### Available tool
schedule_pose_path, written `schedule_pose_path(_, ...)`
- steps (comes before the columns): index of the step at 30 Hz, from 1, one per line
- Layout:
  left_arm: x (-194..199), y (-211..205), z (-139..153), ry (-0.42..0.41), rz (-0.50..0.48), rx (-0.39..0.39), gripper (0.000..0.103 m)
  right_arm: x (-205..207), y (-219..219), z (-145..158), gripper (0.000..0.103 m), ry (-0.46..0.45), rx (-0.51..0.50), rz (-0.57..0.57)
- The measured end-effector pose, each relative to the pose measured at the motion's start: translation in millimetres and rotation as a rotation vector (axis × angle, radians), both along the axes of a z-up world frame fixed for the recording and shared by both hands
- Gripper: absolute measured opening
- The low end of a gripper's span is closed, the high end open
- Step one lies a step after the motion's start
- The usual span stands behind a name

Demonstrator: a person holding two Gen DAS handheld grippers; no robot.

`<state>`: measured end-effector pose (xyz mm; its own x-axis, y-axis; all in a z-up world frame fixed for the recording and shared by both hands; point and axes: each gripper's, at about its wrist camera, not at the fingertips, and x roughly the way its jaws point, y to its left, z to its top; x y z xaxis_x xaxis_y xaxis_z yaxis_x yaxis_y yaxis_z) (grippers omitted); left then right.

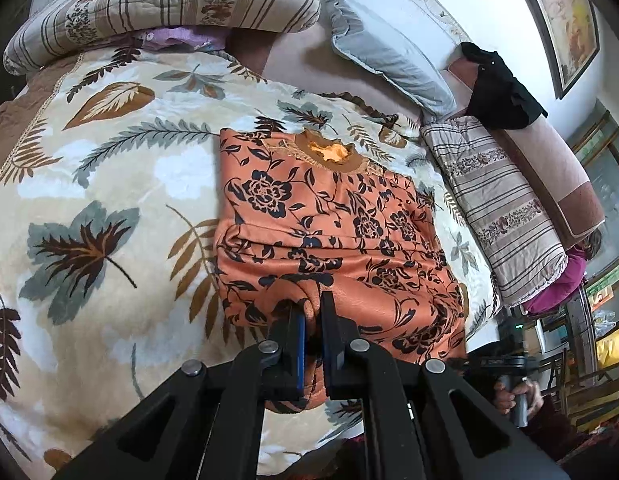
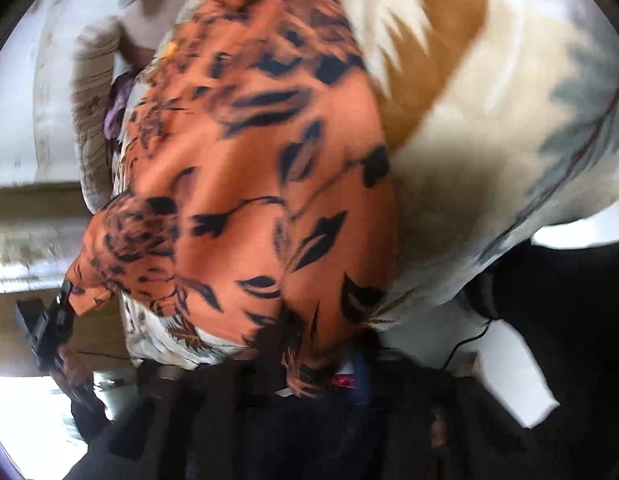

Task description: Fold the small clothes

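An orange top with black flowers (image 1: 329, 220) lies on the leaf-print bedspread (image 1: 109, 200), collar at the far end, sides folded in. My left gripper (image 1: 314, 312) is shut on the top's near hem, cloth bunched between its fingers. In the blurred right wrist view the same top (image 2: 261, 168) fills the frame, and its hem runs down into my right gripper (image 2: 321, 368), which seems shut on it. The left gripper also shows there (image 2: 49, 328) at the top's other corner. The right gripper and hand show in the left wrist view (image 1: 513, 384) at the lower right.
A striped folded quilt (image 1: 497, 208) lies right of the top. A grey pillow (image 1: 389, 52), another striped quilt (image 1: 161, 4) and a black garment (image 1: 497, 84) sit along the headboard. The bed's near edge is just below my grippers.
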<state>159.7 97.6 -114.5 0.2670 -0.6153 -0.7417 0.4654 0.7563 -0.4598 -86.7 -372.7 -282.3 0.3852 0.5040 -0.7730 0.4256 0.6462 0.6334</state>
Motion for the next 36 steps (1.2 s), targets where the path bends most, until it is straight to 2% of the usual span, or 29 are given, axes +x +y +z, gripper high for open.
schedule_pose_path(2, 2.1, 2.1, -0.3, 0.004, 0.0, -0.004, 0.006, -0.2, -2.4, 28.1, 0.009, -0.061, -0.008, 0.016)
schedule_pose_path(4, 7.7, 2.0, 0.4, 0.011, 0.003, -0.012, 0.006, 5.3, -11.6, 64.6, 0.009, -0.175, 0.009, 0.006)
schedule_pose_path(8, 30.8, -6.8, 7.1, 0.006, 0.018, -0.023, 0.006, 39.1, -41.6, 127.0, 0.009, -0.375, -0.037, -0.05)
schedule_pose_path(11, 59.1, -20.4, 14.1, -0.01, 0.026, -0.013, 0.006, 76.0, -71.5, 148.5, 0.009, -0.468, -0.085, -0.119)
schedule_pose_path(12, 68.6, -24.7, 14.8, -0.008, 0.032, -0.01, 0.006, 100.0, -83.0, 152.6, 0.009, -0.489, -0.094, -0.153)
schedule_pose_path(16, 129.1, -44.3, 1.9, 0.028, 0.091, 0.02, 0.007, 177.0, -121.1, 143.0, 0.009, -0.511, -0.097, -0.283)
schedule_pose_path(19, 183.7, -59.4, -37.7, 0.112, 0.153, 0.043, 0.008, 222.5, -150.1, 102.7, 0.013, -0.479, -0.025, -0.4)
schedule_pose_path(21, 203.6, -63.5, -64.2, 0.156, 0.22, 0.082, 0.011, 243.1, -164.9, 70.9, 0.014, -0.449, -0.012, -0.487)
schedule_pose_path(22, 210.8, -63.5, -79.1, 0.19, 0.25, 0.082, 0.011, 245.8, -170.5, 60.2, 0.021, -0.424, -0.01, -0.513)
schedule_pose_path(23, 213.4, -62.6, -88.2, 0.209, 0.268, 0.075, 0.011, 248.1, -175.4, 49.6, 0.04, -0.384, -0.023, -0.522)
schedule_pose_path(24, 212.5, -59.9, -95.6, 0.212, 0.289, 0.057, 0.011, 250.2, -180.1, 43.9, 0.051, -0.345, -0.035, -0.519)
schedule_pose_path(25, 208.3, -56.0, -97.7, 0.198, 0.31, 0.03, 0.011, 249.0, -181.5, 44.9, 0.063, -0.345, -0.046, -0.517)
schedule_pose_path(26, 203.6, -52.3, -95.1, 0.178, 0.328, 0.007, 0.012, 245.8, -180.4, 51.7, 0.063, -0.373, -0.077, -0.506)
schedule_pose_path(28, 183.3, -38.6, -75.9, 0.069, 0.392, -0.061, 0.018, 241.7, -164.8, 75.3, 0.063, -0.434, -0.183, -0.4)
schedule_pose_path(29, 171.4, -29.2, -61.7, -0.006, 0.433, -0.104, 0.036, 240.5, -152.1, 86.2, 0.063, -0.47, -0.231, -0.331)
schedule_pose_path(30, 163.7, -21.4, -51.7, -0.056, 0.466, -0.138, 0.061, 238.6, -133.9, 97.1, 0.063, -0.503, -0.27, -0.266)
schedule_pose_path(32, 141.5, -2.7, -29.7, -0.157, 0.578, -0.202, 0.077, 239.6, -98.8, 106.3, 0.063, -0.521, -0.3, -0.143)
schedule_pose_path(33, 127.1, 2.0, -22.7, -0.188, 0.619, -0.213, 0.077, 243.7, -77.0, 106.2, 0.063, -0.515, -0.302, -0.067)
schedule_pose_path(34, 117.1, -1.5, -19.9, -0.185, 0.603, -0.19, 0.077, 246.1, -53.9, 102.8, 0.063, -0.506, -0.306, 0.003)
schedule_pose_path(36, 105.2, -20.2, -23.8, -0.147, 0.475, -0.138, 0.077, 250.9, -3.2, 93.1, 0.061, -0.475, -0.314, 0.153)
